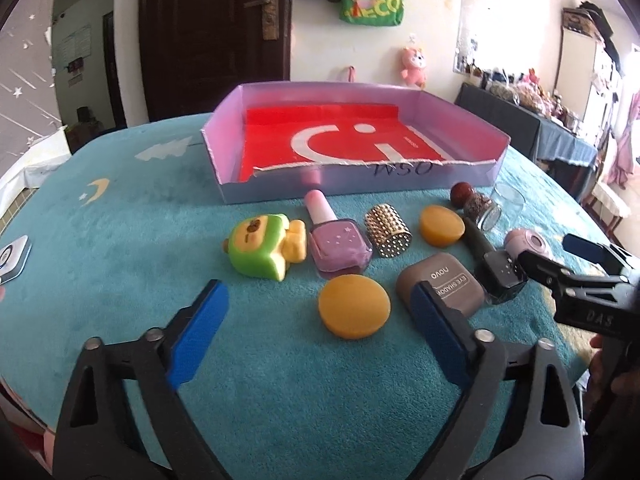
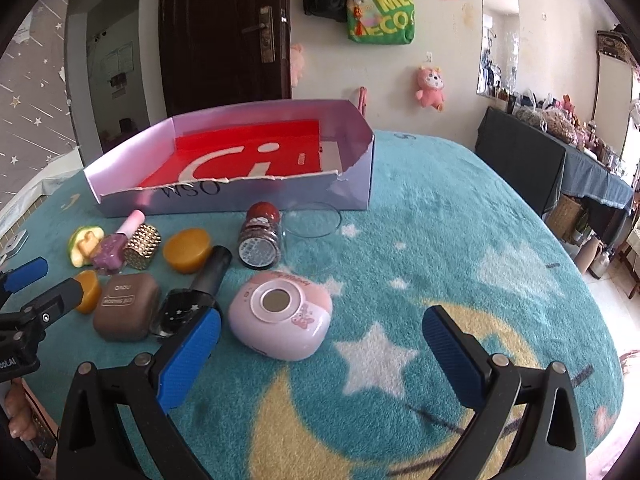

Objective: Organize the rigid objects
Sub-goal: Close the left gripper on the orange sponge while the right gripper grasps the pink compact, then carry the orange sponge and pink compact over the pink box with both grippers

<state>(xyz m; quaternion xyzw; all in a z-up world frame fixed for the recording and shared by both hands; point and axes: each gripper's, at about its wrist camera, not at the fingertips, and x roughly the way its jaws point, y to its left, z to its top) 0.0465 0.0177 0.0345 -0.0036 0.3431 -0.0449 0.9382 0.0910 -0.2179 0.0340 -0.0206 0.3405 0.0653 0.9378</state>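
**A:** What's your left gripper (image 1: pixel 320 332) doing?

**Me:** I'm hovering it low in the frame, fingers spread wide, gripping nothing. An orange disc (image 1: pixel 353 306) is sitting between the tips, with a brown eyeshadow case (image 1: pixel 444 286) just right of it.

**A:** And the right gripper (image 2: pixel 322 354)?

**Me:** I'm holding it wide open too, empty, with the pink compact (image 2: pixel 280 314) lying just ahead, center frame. The cardboard tray (image 2: pixel 352 188) is sitting behind everything, upper middle.

"WSO" handwritten on the box (image 1: pixel 404 176) front; "EYE SHADOW" on the brown case (image 1: pixel 444 284)
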